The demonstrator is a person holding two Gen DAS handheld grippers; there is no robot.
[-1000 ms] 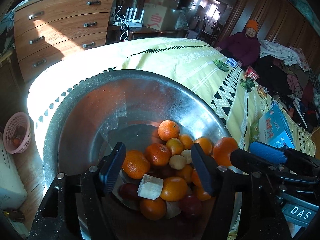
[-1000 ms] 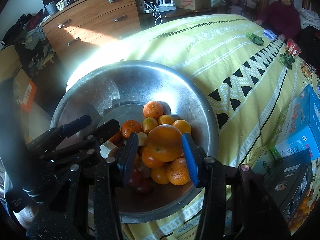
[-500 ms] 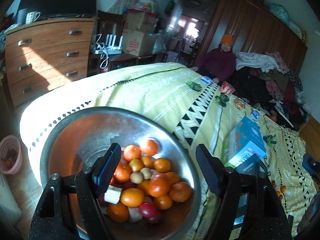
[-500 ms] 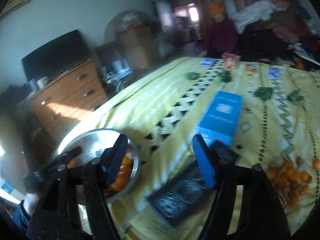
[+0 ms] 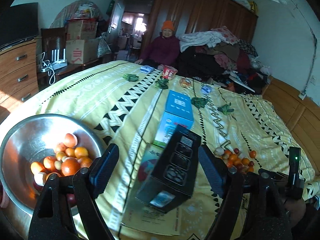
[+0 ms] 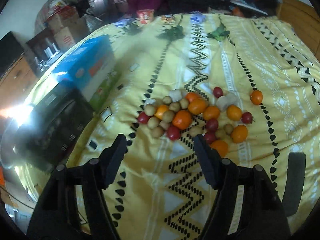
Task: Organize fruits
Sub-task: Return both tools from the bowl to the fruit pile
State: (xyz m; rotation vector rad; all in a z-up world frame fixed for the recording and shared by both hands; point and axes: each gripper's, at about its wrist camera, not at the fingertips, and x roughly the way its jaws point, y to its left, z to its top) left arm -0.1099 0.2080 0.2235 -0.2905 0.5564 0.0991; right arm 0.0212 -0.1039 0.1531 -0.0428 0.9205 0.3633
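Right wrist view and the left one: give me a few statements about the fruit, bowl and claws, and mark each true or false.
1. Loose fruit lies piled on the yellow bedspread. True.
2. The right claw grips an orange. False: it is open and holds nothing.
3. The metal bowl is bare inside. False: it holds oranges.
4. A blue box lies on the bedspread. True.
5. The left claw is shut. False: it is open.

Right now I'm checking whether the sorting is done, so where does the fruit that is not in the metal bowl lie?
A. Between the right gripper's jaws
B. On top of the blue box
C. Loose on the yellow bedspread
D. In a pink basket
C: the loose fruit lies in a scattered pile on the yellow bedspread, ahead of the empty right gripper.
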